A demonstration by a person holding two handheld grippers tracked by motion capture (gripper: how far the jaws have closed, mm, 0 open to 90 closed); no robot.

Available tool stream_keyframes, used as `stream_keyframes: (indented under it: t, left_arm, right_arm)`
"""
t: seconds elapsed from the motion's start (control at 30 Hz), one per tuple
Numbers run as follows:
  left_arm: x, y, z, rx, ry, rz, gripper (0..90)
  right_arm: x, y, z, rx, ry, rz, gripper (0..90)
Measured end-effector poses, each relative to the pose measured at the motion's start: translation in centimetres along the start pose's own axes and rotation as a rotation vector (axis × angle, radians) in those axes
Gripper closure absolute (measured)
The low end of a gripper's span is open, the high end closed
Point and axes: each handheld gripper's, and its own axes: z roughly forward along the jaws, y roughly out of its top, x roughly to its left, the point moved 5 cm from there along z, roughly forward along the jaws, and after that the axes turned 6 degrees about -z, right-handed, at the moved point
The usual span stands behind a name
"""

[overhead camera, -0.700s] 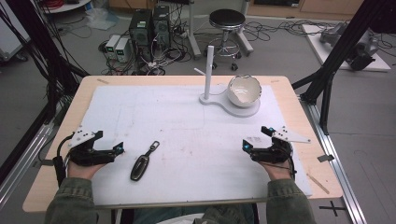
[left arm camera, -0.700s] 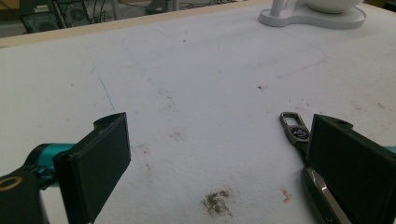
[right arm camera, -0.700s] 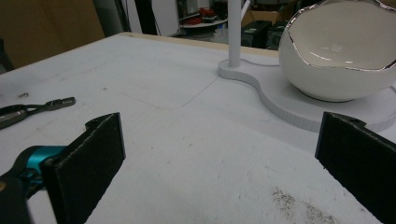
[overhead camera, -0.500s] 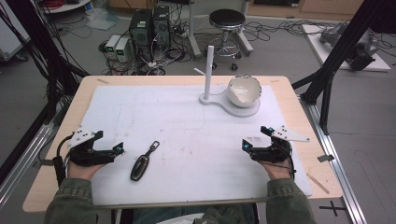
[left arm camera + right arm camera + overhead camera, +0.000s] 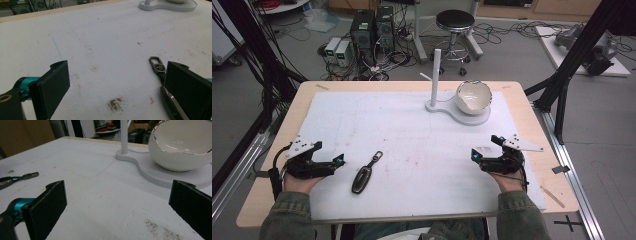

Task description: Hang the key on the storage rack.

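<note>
White matting (image 5: 422, 145) is covering the table, and the key fob (image 5: 366, 173) is lying just beside my left gripper (image 5: 337, 161). Both it and my right gripper (image 5: 475, 155) are standing wide apart, empty. I'm judging it best to straddle the fob's narrow body squarely.

Light wooden rectangular table (image 5: 532, 125): its top was covered almost edge to edge by a white, lightly stained foam mat (image 5: 412, 130). On the mat lay a slim dark key fob with a metal clip ring (image 5: 366, 173), near the front left. At the far right stood a flat white figure-eight base (image 5: 462, 114), which bore a thin upright white post with a side peg (image 5: 435, 75) and a glossy white egg-shaped bowl (image 5: 473, 96).
</note>
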Motion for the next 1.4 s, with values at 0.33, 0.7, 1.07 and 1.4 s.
stream_keyframes:
  t: [0.33, 0.7, 1.07, 1.4]
  left_arm:
    - [0.0, 0.3, 0.2, 0.000, -0.014, -0.018, 6.9]
    - [-2.1, 1.2, 2.0, 0.118, -0.037, 0.039, 6.1]
    - [-3.6, 2.2, 3.5, 0.174, -0.049, 0.081, 6.1]
    - [-4.2, 1.8, 4.8, 0.246, -0.057, 0.110, 6.1]
  right_arm:
    - [0.0, -0.2, 0.3, 0.025, -0.005, 0.001, 0.5]
    - [-0.1, -0.3, 0.6, 0.035, -0.008, 0.007, 0.5]
    - [-0.1, -0.4, 0.6, 0.041, -0.008, 0.004, 0.6]
    - [-0.1, -0.4, 0.6, 0.046, -0.005, 0.008, 0.5]
